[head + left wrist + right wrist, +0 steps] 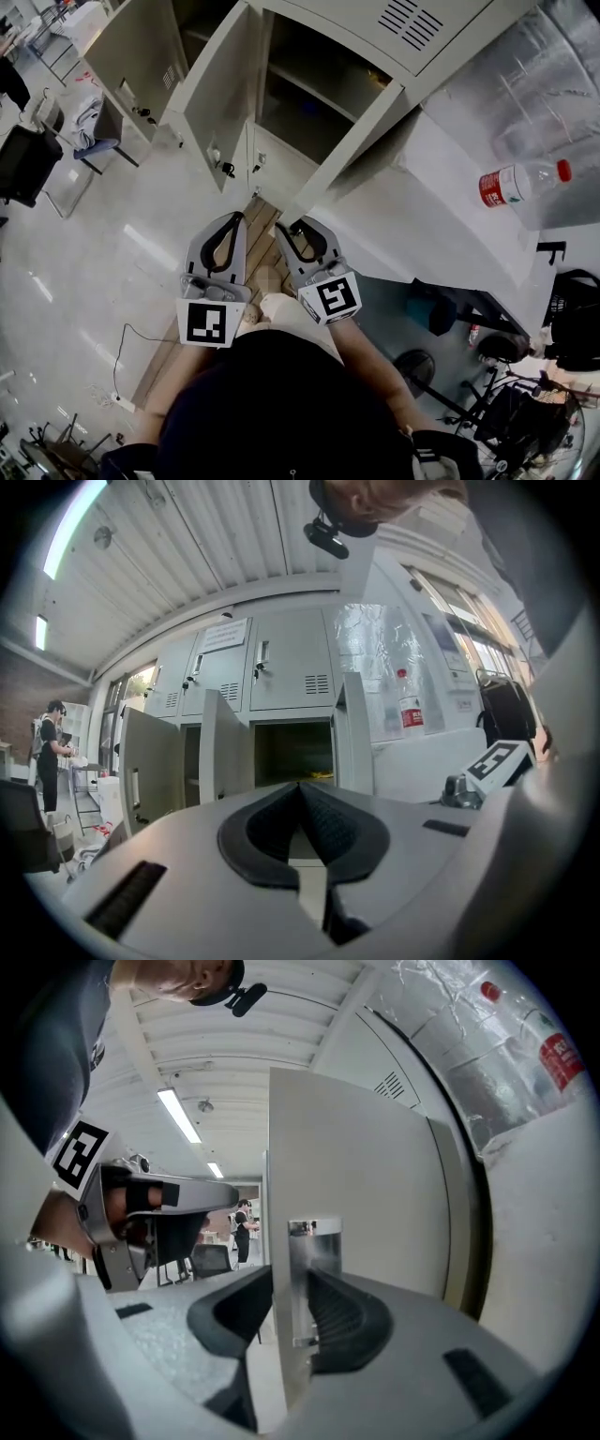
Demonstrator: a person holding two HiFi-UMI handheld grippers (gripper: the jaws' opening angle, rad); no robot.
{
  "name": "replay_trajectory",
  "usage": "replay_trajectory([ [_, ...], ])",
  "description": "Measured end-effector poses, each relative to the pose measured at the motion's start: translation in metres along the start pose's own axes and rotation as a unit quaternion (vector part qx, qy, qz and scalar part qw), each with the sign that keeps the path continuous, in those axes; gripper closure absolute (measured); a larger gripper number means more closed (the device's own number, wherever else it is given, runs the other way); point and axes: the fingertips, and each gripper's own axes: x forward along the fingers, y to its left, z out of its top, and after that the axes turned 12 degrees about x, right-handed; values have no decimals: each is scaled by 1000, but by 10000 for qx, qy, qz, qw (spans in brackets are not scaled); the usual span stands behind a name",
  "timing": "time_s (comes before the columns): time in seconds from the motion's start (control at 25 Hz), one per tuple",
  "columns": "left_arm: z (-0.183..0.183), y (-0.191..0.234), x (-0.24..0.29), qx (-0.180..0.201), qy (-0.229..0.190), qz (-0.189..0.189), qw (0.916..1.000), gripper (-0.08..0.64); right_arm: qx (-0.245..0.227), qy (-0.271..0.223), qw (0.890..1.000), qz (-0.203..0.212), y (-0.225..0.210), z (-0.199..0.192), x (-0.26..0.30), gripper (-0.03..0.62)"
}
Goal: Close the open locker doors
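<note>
From the head we look steeply down over the left gripper [229,218] and the right gripper [298,225] to the lockers [309,103] just ahead. The left gripper view sits low behind its own jaws and faces those lockers roughly level from a little way off (the right gripper's marker cube [497,761] shows at its right edge). The right gripper view looks along an open locker door [375,1194] from very close, its edge between the jaws. All three views share the lockers and a red-labelled bottle [520,183].

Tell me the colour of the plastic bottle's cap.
Red; the cap shows best in the head view.
</note>
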Motion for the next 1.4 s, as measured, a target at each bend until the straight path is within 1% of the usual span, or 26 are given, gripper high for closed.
replay_trajectory([
  [0.16,-4,10,1,-39,63,182,9998,558,43,-8,10000,9,4,2,16,474],
  [0.44,-6,23,7,21,114,420,9990,558,7,-24,10000,9,7,6,37,480],
  [0.52,-8,27,9,13,143,508,9986,558,-49,-13,10000,35,7,6,43,480],
  [0.96,-11,40,13,133,273,975,9948,558,26,4,9997,226,8,12,74,485],
  [1.08,-14,41,12,137,272,1105,9934,558,-55,-8,9995,313,9,13,79,485],
  [1.16,-17,44,13,133,275,1146,9929,558,-45,-25,9994,330,9,14,84,485],
  [1.28,-18,48,17,166,202,1109,9935,558,56,-65,9996,261,9,15,91,485],
  [1.4,-22,53,24,151,103,1022,9946,558,-25,-113,9997,208,8,17,100,485],
])
